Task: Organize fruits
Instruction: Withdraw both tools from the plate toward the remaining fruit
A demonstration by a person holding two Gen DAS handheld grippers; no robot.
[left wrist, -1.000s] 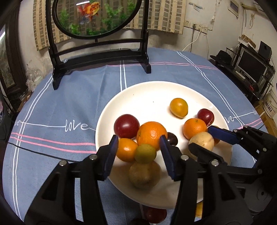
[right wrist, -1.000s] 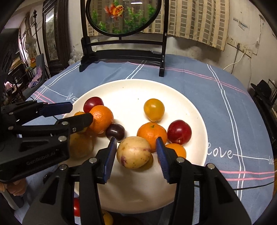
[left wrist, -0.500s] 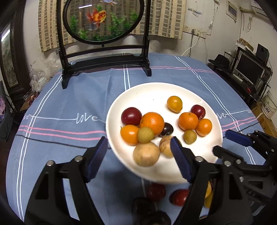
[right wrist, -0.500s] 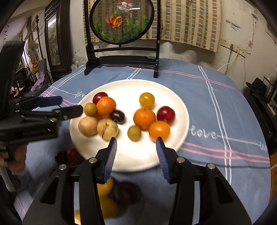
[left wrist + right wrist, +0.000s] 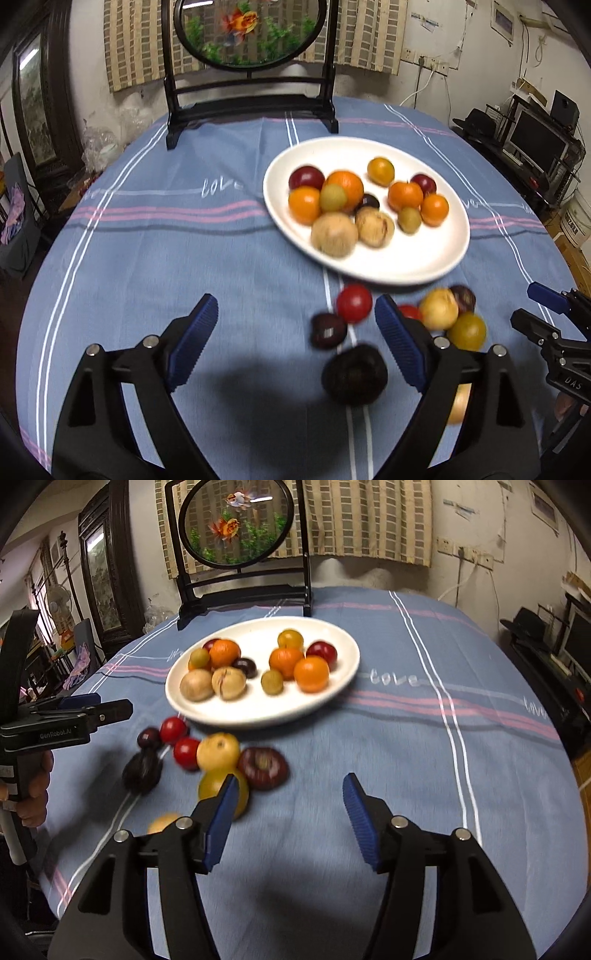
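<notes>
— Status of step?
— Between picks. Left gripper [image 5: 295,336] spread wide, jaws just opened, nothing pinched. Right gripper [image 5: 286,819] likewise just opened and empty. White plate [image 5: 332,698] part-filled; loose fruits [image 5: 218,753] clustered on the blue tablecloth [image 5: 406,775], just beside the near rim.
— Next move?
— Probably a reach for one loose piece, perhaps the dark fruit [image 5: 354,374]; jaws centred before closing, to avoid rolling the neighbours.

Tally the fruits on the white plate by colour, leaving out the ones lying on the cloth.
orange fruits: 4
red fruits: 2
dark purple fruit: 1
tan fruits: 2
green fruits: 2
yellow fruit: 1
Total on the plate: 12
</notes>
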